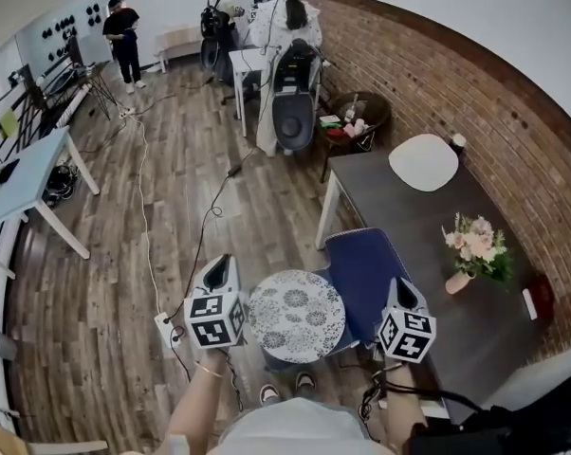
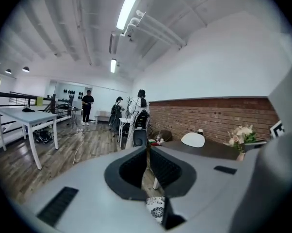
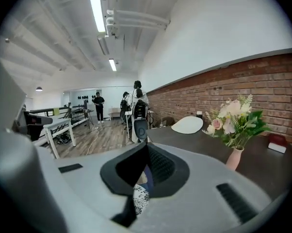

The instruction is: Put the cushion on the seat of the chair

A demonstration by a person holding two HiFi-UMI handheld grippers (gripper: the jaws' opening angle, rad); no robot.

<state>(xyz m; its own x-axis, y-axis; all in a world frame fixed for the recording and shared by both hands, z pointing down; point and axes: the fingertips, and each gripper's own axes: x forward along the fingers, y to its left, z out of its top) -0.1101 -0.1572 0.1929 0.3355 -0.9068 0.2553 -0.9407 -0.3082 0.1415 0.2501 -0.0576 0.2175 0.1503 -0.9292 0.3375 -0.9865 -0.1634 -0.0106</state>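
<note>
A round white cushion (image 1: 296, 316) with a dark flower print hangs between my two grippers, just in front of the blue chair (image 1: 366, 268). My left gripper (image 1: 221, 262) is at the cushion's left edge and my right gripper (image 1: 399, 285) is to its right. In the left gripper view the jaws (image 2: 148, 149) are closed, with a strip of the cushion (image 2: 157, 208) caught low between them. The right gripper (image 3: 147, 147) is also closed, with the cushion's edge (image 3: 140, 199) low in its jaws. Part of the chair's seat is hidden behind the cushion.
A dark table (image 1: 409, 216) stands right of the chair against the brick wall, bearing a vase of flowers (image 1: 475, 249) and a white oval object (image 1: 423, 161). A power strip (image 1: 164, 328) and cables lie on the wooden floor at left. People stand far back.
</note>
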